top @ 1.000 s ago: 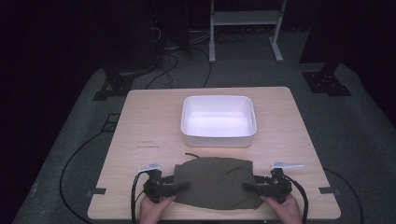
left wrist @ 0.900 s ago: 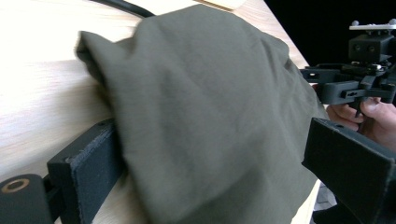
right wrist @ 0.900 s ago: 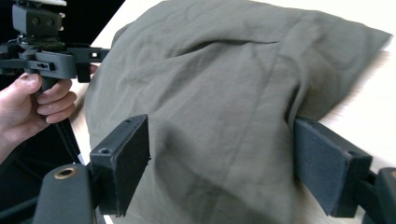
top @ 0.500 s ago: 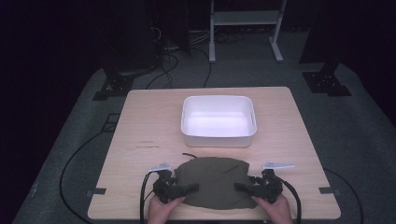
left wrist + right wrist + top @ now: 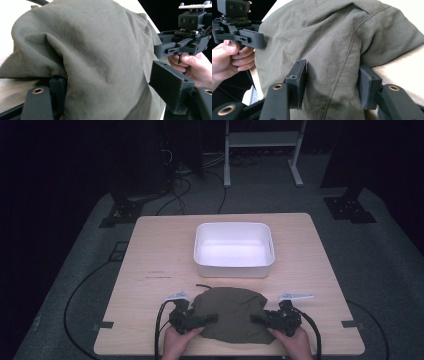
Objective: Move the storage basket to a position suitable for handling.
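While the olive cloth (image 5: 231,314) lies bunched at the near edge of the counter (image 5: 160,260), just in front of the white tub (image 5: 234,249), you have a gripper at each end of it; the left gripper (image 5: 202,319) bites in from the cloth's left side and the right gripper (image 5: 260,319) from its right. Both pairs of jaws have just been closing, each with fabric between them. In the right gripper view a thick fold with a stitched seam (image 5: 347,57) fills the gap and the jaws look pressed against it on both sides, so count that as a grasp; in the left gripper view one jaw is buried under a drape of cloth and the other stands clear of it at the right, so that hold isn't yet made, as far as I can judge.

Finish the squeeze on the left before you lift; take a full fold, not a thin edge, or it will slide out. Keep both grippers level with each other; raise them together and slowly; watch the dark cord (image 5: 201,286) at the far edge, which could snag the tub's rim.
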### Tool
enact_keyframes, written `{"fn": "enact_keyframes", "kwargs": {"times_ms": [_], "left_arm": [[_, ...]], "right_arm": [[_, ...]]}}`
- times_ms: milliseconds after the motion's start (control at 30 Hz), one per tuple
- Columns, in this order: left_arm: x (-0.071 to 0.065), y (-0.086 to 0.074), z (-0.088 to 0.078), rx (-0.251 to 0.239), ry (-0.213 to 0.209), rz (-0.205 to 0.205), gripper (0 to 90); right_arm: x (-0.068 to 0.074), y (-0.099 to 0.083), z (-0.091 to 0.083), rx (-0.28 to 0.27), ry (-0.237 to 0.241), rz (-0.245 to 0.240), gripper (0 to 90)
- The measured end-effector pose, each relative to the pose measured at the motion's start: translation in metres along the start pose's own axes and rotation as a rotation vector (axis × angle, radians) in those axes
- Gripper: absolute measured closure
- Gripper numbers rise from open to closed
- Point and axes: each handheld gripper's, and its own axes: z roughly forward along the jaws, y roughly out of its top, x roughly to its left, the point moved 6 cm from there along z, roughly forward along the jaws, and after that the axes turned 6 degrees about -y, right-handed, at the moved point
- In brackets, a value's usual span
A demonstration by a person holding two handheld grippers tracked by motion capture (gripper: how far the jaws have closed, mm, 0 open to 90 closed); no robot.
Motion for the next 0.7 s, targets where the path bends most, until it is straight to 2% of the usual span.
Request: {"fn": "enact_keyframes", "kwargs": {"times_ms": [167, 267, 367, 567, 700], "left_arm": [[-0.0049, -0.0044, 0.006, 0.042, -0.013, 0.025, 38.4], [-0.0059, -0.0053, 0.0069, 0.05, -0.013, 0.025, 42.3], [-0.005, -0.0062, 0.006, 0.049, -0.022, 0.014, 46.5], [-0.0079, -0.0078, 0.007, 0.06, -0.037, 0.026, 54.6], [-0.0088, -0.0082, 0.0062, 0.064, -0.055, 0.027, 58.4]], "right_arm": [[0.001, -0.0008, 0.0004, 0.008, 0.0, 0.002, 52.2], [0.0016, -0.0014, -0.0002, 0.012, 0.01, 0.001, 56.9], [0.0036, -0.001, -0.0016, 0.004, 0.033, -0.006, 61.8], [0.0053, -0.0007, -0.0029, -0.003, 0.065, 0.003, 66.6], [0.0072, 0.0002, -0.0053, -0.018, 0.104, 0.02, 69.9]]}}
